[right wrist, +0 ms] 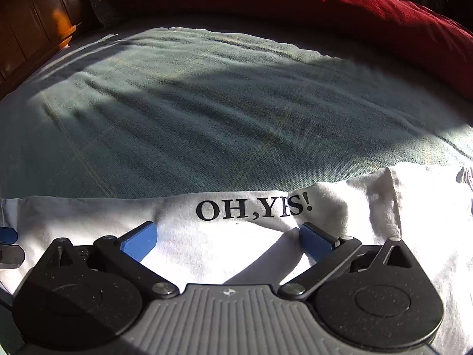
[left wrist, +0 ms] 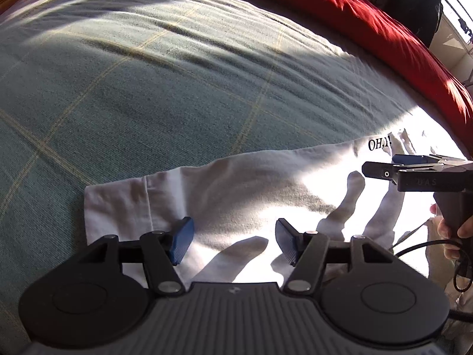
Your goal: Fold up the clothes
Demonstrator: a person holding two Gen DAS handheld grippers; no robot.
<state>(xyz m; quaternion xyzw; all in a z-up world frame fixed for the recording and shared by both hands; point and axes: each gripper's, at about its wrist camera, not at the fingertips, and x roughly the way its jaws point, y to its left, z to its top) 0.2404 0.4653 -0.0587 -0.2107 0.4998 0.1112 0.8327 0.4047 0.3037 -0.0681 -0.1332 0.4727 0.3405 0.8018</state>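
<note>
The left gripper (left wrist: 233, 241) and right gripper (right wrist: 229, 241) are hovering released over the white T-shirt (right wrist: 236, 245), lying on the green blanket (left wrist: 177, 88). It is looking light and limp; pinching its far edge seems best.

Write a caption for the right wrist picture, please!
Open right gripper over a white T-shirt reading "OH, YES!" on a green bedspread.

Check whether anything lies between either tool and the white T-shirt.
Nothing visible does. The left tool and right tool both hang open directly over the white T-shirt on the green blanket.
</note>
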